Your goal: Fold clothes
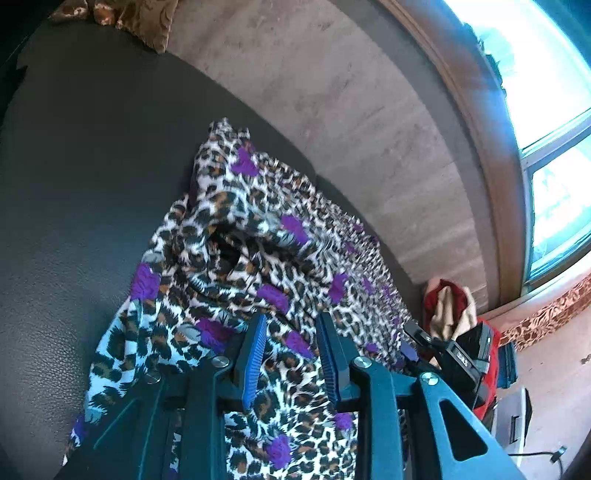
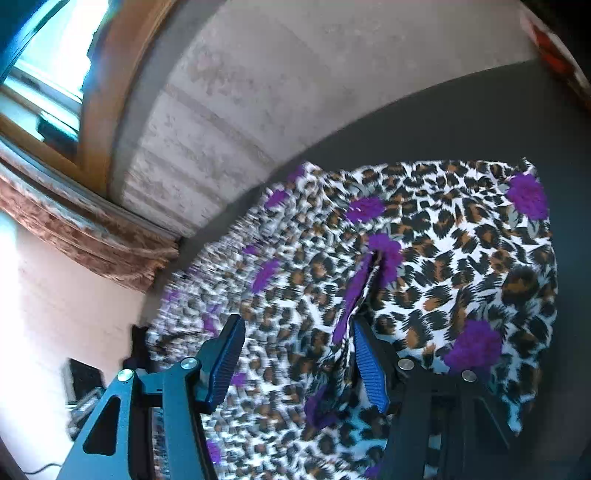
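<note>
A leopard-print garment (image 1: 258,251) with purple flowers lies rumpled on a dark leather-like surface (image 1: 74,192). My left gripper (image 1: 292,317) hovers over its near part, blue pads apart, with cloth beneath them and nothing pinched. In the right wrist view the same garment (image 2: 443,236) spreads wide, and a raised fold with a purple edge (image 2: 362,280) runs toward the right finger. My right gripper (image 2: 297,322) stands open over the cloth, and its pads press on nothing.
A grey wall (image 1: 351,110) rises behind the surface, with a bright window (image 1: 546,92) beside it. A red and cream heap of clothes (image 1: 448,306) sits at the far end. A brown patterned cushion (image 1: 140,18) lies at the back. A black device (image 1: 465,354) shows near the heap.
</note>
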`<state>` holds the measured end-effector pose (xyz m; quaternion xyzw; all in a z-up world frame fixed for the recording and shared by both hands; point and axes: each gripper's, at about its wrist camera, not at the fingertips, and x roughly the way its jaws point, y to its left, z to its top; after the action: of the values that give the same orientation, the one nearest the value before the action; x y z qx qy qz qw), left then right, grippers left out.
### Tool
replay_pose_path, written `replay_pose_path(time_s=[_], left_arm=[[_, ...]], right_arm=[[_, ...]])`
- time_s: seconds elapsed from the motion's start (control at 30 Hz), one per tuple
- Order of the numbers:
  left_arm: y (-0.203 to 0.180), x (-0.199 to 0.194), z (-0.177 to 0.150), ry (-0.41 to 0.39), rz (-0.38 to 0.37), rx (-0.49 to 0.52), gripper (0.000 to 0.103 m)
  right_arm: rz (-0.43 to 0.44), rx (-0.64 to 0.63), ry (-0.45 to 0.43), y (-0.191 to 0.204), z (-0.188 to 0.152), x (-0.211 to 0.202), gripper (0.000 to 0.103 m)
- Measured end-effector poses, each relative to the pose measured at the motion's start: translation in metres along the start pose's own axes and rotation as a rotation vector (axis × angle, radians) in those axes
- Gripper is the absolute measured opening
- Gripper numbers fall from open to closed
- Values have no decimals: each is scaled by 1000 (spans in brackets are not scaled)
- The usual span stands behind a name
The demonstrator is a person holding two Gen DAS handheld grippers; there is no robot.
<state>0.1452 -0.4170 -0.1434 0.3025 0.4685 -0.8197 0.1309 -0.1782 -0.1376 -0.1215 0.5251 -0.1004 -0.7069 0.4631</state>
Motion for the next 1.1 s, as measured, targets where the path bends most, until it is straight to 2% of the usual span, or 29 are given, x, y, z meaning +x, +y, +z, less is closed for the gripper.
replay_pose_path(time_s=[0.07,0.13,0.2,0.27,0.37,0.47,0.53,0.6,0.63,0.77,0.83,1.0,1.1], left_arm=[[0,5,-5,12,20,24,28],[1,9,-9,26,32,41,28],[2,12,-14,41,36,53,28],[4,11,-14,39,17,54,28],[5,7,-8,23,2,39,28],[3,6,-1,7,35,51,28],[5,6,0,9,39,44,28],[5,6,0,7,38,36,28],[5,7,-1,4,35,31,28],[7,6,-4,12,44,40,28],[4,6,-7,13,56,69,28],[-9,7,-15,6,106,181,28],[-15,12,-25,20,133,252,28]], right_arm=[[-49,-12,-2,2,2,2,44],[-118,-35,4,6,3,3,21],[-166,-66,11,10,4,5,6],[-186,-99,9,16,6,6,6],[-148,-103,-65,26,18,-16,6],[-123,-127,-164,40,31,-54,5],[-164,-141,-171,41,33,-60,5],[-229,-131,-114,25,29,-49,6],[-209,-98,-83,16,26,-45,9],[-73,34,-73,-14,4,-40,12],[-26,62,-74,-18,-2,-38,19],[-100,11,-42,-8,-6,-22,33],[-96,-21,-22,0,-12,-13,33]])
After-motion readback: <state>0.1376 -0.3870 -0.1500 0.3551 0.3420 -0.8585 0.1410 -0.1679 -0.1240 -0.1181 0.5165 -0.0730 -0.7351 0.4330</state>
